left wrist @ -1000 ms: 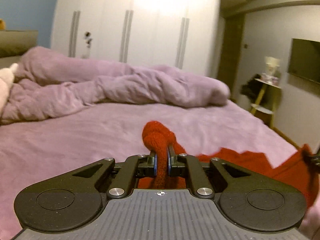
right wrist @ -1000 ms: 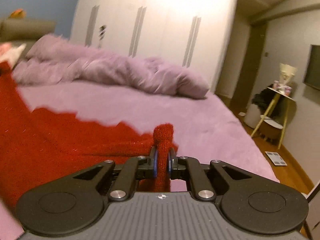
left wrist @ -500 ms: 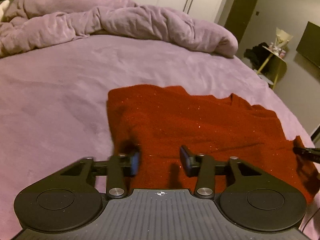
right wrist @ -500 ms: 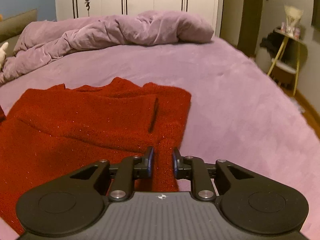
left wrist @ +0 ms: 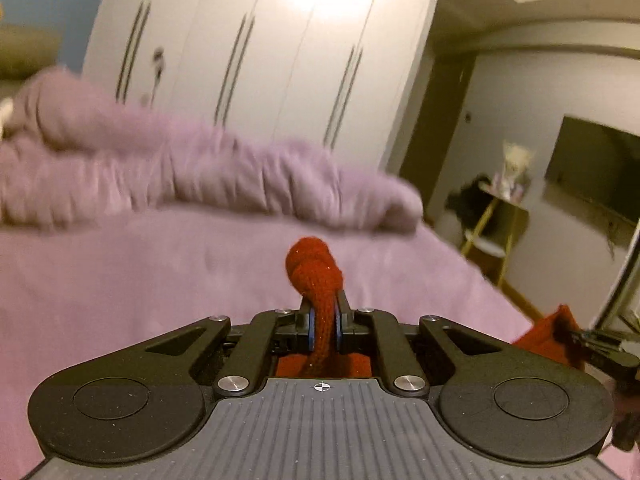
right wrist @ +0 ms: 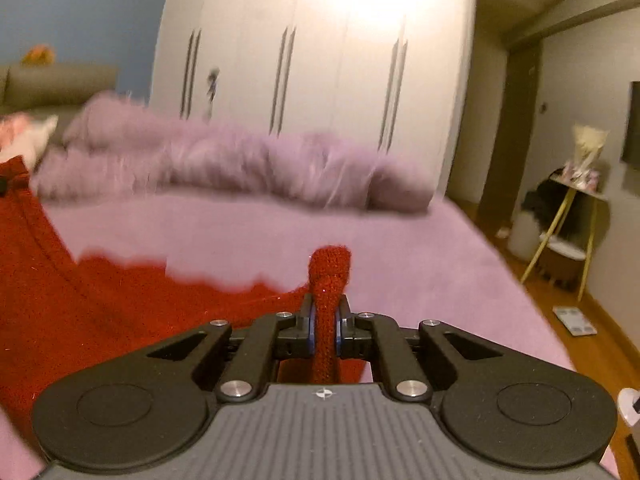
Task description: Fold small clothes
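Note:
A red knitted garment (right wrist: 80, 312) hangs stretched between my two grippers above the purple bed (right wrist: 400, 248). My left gripper (left wrist: 323, 320) is shut on a bunched red corner of it (left wrist: 314, 264). My right gripper (right wrist: 325, 320) is shut on the other corner (right wrist: 330, 268). In the left wrist view the right gripper (left wrist: 600, 344) shows at the far right edge with red cloth (left wrist: 552, 336) in it. Most of the garment is hidden below the left gripper's body.
A rumpled purple duvet (left wrist: 200, 176) lies across the far side of the bed (left wrist: 120, 280). White wardrobes (left wrist: 280, 60) stand behind it. A yellow-legged side table (right wrist: 568, 232) and a wall TV (left wrist: 592, 168) are on the right. A scale (right wrist: 576, 320) lies on the wooden floor.
Half a second ago both grippers were open over the garment lying flat on the bed. Now both are shut on its corners and have lifted it, the views tilted up.

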Tool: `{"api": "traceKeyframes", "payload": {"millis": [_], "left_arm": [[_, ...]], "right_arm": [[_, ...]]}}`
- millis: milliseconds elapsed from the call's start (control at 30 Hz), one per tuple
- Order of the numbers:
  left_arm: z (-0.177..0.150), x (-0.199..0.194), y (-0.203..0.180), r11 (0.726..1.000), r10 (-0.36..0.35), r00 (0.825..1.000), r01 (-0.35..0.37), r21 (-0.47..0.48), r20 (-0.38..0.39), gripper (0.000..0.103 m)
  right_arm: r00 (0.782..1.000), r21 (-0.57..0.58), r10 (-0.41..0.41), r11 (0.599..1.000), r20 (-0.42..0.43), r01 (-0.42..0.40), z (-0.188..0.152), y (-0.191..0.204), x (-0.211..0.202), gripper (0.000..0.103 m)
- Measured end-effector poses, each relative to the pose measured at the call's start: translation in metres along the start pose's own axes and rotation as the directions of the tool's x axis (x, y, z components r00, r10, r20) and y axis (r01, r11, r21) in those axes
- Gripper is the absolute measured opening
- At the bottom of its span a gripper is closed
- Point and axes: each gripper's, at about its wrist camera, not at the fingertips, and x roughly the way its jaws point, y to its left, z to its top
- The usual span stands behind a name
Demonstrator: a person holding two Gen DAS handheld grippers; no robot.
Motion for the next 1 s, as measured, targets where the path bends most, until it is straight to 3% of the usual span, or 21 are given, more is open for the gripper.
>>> {"api": "traceKeyframes", "payload": {"millis": [100,233,300,467,533,600,700,767,833,900,1000], "left_arm": [[0.011,0.032,0.003,0.997,0.076,0.997,-0.076,0.006,0.005,0.011],[-0.001,0.098,0.012,0.982,0.187,0.977,-0.185,0.031,-0.102,0.011],[-0.010,0.119,0.014,0.978,0.207,0.969,-0.204,0.034,-0.132,0.011],[-0.021,0.148,0.024,0.959,0.282,0.954,-0.278,0.053,-0.105,0.011],[-0.030,0.160,0.028,0.942,0.334,0.936,-0.330,0.060,-0.109,0.011],[-0.042,0.173,0.031,0.915,0.403,0.906,-0.396,0.077,-0.133,0.015],[-0.057,0.185,0.032,0.879,0.475,0.860,-0.454,0.142,-0.187,0.021],[-0.059,0.176,0.027,0.889,0.458,0.869,-0.439,0.134,-0.190,0.033],[-0.058,0.164,0.018,0.898,0.440,0.879,-0.429,0.098,-0.184,0.053],[-0.057,0.154,0.005,0.928,0.372,0.909,-0.372,0.036,-0.189,0.062],[-0.071,0.147,-0.014,0.957,0.261,0.940,-0.281,-0.067,-0.219,0.077]], "right_arm": [[0.998,0.022,-0.061,0.998,0.003,0.061,0.011,-0.003,0.034,0.008],[0.990,0.044,-0.108,0.993,-0.087,0.112,0.009,-0.008,0.093,0.008],[0.985,0.022,-0.122,0.992,-0.122,0.125,0.006,-0.007,0.115,0.008],[0.980,-0.030,-0.171,0.985,-0.100,0.168,0.008,0.003,0.147,0.008],[0.977,-0.040,-0.187,0.982,-0.106,0.184,0.002,0.007,0.159,0.008],[0.971,-0.041,-0.199,0.980,-0.135,0.195,-0.005,0.008,0.173,0.008],[0.937,-0.101,-0.269,0.962,-0.223,0.253,-0.018,0.014,0.196,0.017],[0.948,-0.068,-0.244,0.970,-0.202,0.235,-0.020,0.018,0.188,0.018],[0.973,0.014,-0.154,0.987,-0.169,0.158,-0.021,0.029,0.167,0.019],[0.991,0.074,-0.021,0.997,-0.135,0.031,-0.023,0.050,0.147,0.020],[0.979,0.160,0.178,0.974,-0.099,-0.161,-0.037,0.088,0.124,0.023]]}}
